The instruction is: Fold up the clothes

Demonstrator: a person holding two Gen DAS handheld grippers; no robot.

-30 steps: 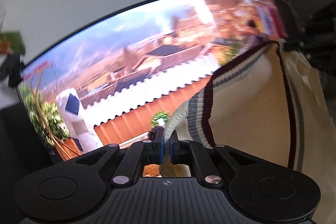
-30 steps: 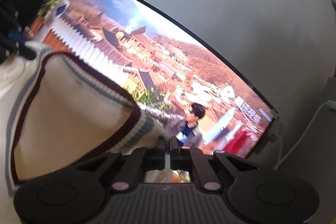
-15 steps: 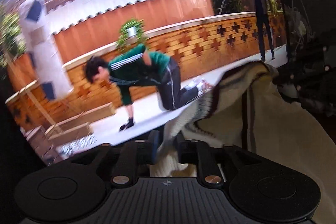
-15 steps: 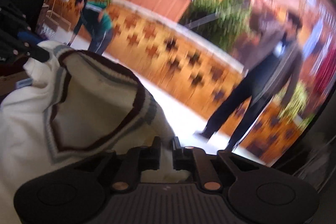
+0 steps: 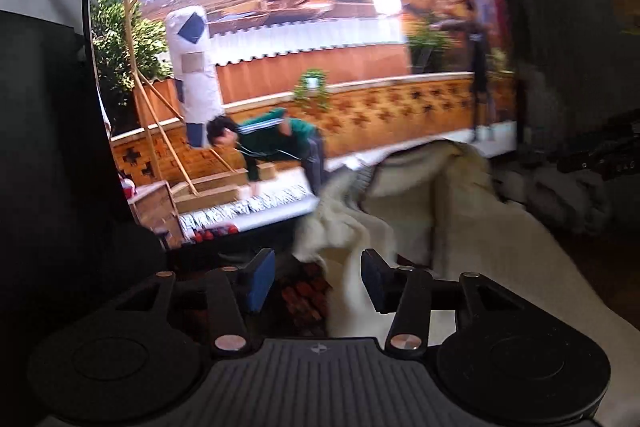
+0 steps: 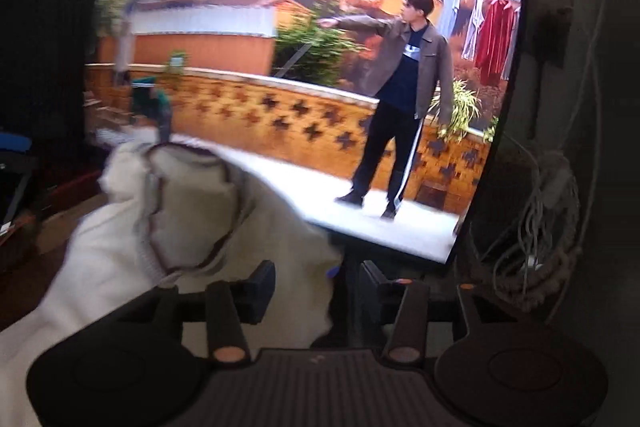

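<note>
A cream knit sweater (image 5: pixel 472 227) with a dark-red and grey striped V-neck lies slumped in front of a television. In the left wrist view my left gripper (image 5: pixel 318 281) stands open, and a fold of the sweater hangs loose between its blue-padded fingers. In the right wrist view the same sweater (image 6: pixel 192 223) shows its neckline to the left. My right gripper (image 6: pixel 318 285) is open too, with the sweater's edge lying slack between its fingers. The other gripper's dark frame (image 5: pixel 592 151) is visible at the right edge of the left wrist view.
A large television (image 5: pixel 304 67) showing a courtyard scene fills the background in both views (image 6: pixel 320 67). A tangle of white cables (image 6: pixel 548 227) hangs to the right of the television. A dark cabinet (image 5: pixel 44 131) stands at the left. A reddish surface (image 5: pixel 304 291) lies under the sweater.
Both grippers were shut on the sweater's shoulders and holding it up. They have lowered toward the surface and opened, and the sweater has dropped into a slack heap.
</note>
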